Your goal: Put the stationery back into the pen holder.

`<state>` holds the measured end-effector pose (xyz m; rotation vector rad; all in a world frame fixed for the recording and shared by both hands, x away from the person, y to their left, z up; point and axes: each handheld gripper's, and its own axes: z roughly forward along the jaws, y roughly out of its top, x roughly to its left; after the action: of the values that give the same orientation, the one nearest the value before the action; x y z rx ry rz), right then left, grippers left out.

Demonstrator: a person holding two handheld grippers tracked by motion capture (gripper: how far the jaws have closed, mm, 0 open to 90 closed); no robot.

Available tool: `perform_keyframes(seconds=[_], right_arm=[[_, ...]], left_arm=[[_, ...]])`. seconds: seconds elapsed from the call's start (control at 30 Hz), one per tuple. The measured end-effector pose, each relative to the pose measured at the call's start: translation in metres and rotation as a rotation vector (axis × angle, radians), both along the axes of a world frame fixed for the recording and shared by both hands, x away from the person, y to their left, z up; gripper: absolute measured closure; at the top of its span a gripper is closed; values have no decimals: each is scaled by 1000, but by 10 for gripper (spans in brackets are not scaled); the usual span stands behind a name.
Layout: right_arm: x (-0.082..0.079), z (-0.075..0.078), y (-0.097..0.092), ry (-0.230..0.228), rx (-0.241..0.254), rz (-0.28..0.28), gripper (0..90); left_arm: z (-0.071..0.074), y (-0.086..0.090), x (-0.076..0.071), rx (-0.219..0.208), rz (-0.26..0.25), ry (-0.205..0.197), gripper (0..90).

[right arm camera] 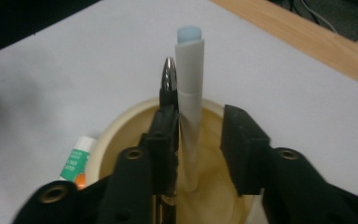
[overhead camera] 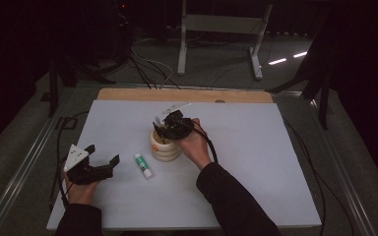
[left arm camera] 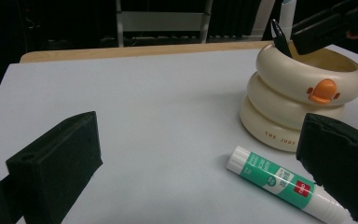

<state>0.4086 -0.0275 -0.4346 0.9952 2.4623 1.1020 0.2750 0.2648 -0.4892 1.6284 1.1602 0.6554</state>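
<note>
The surface [overhead camera: 256, 162] is a broad, flat white sheet, matte and smooth, with a strip of pale wood [overhead camera: 187, 95] along its far edge. Near its middle stands the holder [overhead camera: 165, 149], a cream, glossy pot shaped like stacked fat rings, with a small orange duck bill on its side. The right tool [overhead camera: 169, 129], black and blocky, hangs right over the holder's mouth, tipped down into it. Its jaws stand part-way apart: a white pen [right arm camera: 189, 98], a slim matte cylinder with a pale blue end, leans in the gap, close against the left pad, while the right pad is clear of it. Beside that pen rises a dark pen [right arm camera: 168, 77] with a shiny metal tip. Both stand in the holder.

Toward the near left, the left tool [overhead camera: 102, 156] rests low on the surface with its jaws wide and nothing between them. Between it and the holder lies a glue stick [overhead camera: 143, 165], a small white tube with a green label, flat on the sheet and just beside the holder's base.
</note>
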Motion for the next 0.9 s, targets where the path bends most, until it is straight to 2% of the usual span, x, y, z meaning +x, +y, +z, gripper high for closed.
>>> perform_keyframes(seconds=[0.1,0.33,0.53,0.73,0.9], right_arm=[[-1,3,-1,-17,9,-9,523],[-3,9,-5,-50,27,-60,160],[-5,12,-7,-65,14,-52,40],[-9,15,-11,-72,20,-14,0],[-13,19,-22,-105,18,-14,0]], left_arm=[[0,0,0,1,0,0,4],[0,0,0,3,-1,1,3],[0,-1,0,4,-1,3,4],[0,0,0,2,1,2,4],[0,0,-1,1,2,2,4]])
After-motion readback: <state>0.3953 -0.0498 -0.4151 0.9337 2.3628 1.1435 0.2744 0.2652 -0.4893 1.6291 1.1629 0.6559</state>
